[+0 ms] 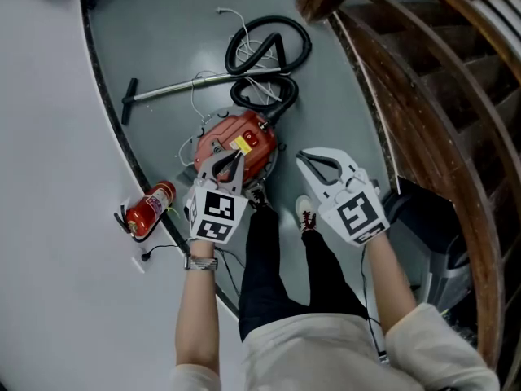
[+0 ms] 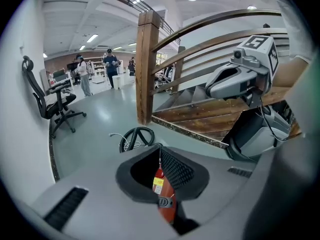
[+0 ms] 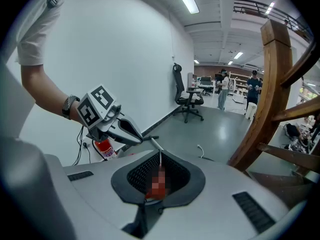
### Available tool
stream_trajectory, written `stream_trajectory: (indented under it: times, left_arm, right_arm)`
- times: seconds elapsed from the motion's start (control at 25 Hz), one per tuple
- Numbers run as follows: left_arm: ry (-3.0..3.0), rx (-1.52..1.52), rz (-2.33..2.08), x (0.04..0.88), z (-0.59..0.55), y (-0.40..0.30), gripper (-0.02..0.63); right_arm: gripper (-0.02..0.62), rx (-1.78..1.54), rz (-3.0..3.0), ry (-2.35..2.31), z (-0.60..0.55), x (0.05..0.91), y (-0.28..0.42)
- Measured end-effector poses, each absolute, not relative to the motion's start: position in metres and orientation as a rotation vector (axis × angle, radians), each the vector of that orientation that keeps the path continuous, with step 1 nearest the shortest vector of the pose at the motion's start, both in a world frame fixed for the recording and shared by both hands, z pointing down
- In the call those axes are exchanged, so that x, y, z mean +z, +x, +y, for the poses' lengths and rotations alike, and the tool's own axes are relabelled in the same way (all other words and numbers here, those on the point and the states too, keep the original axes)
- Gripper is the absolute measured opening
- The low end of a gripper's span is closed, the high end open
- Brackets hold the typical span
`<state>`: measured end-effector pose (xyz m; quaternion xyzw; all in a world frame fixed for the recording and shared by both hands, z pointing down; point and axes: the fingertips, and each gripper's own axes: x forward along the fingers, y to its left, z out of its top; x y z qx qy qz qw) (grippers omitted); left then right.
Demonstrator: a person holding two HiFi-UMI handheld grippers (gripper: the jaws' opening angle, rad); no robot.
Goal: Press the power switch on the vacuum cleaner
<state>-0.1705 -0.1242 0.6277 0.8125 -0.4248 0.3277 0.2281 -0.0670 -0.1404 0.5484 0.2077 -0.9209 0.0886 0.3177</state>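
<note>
Vacuum cleaner (image 1: pixel 236 143), red and round, stands on the grey floor (image 1: pixel 163 39) close to the curved edge where that floor meets the white wall (image 1: pixel 49 137), with the wooden staircase (image 1: pixel 423 80) along the floor's opposite edge. Its black hose (image 1: pixel 269 47) lies coiled on the floor beyond it, and the metal wand (image 1: pixel 187 88) stretches from the coil towards the wall edge. A yellow label sits on the cleaner's top; I cannot pick out the power switch for certain.

My left gripper (image 1: pixel 234 158) has its jaws together with nothing between them. From the head view it hangs over the near side of the cleaner. In its own view the red body shows just below the joined tips. Whether it touches the cleaner I cannot tell.

My right gripper (image 1: pixel 303 158) also has its jaws closed on nothing. It is held beside the cleaner, towards the staircase edge, apart from the left one.

A red fire extinguisher (image 1: pixel 151 210) lies at the wall edge of the floor, near the left wrist. The person's legs in black trousers (image 1: pixel 269 267) stand just behind the cleaner. Farther off, an office chair (image 2: pixel 52 101) stands by the wall.
</note>
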Motion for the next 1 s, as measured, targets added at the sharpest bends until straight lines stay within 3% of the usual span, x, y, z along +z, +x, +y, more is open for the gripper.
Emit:
stream_trajectory:
  times: [1.0]
  left_arm:
    - [2.264, 0.976, -1.01, 0.734, -0.149, -0.163, 0.063]
  right_arm:
    - [0.031, 0.314, -2.384, 0.571, -0.145, 0.631, -0.07]
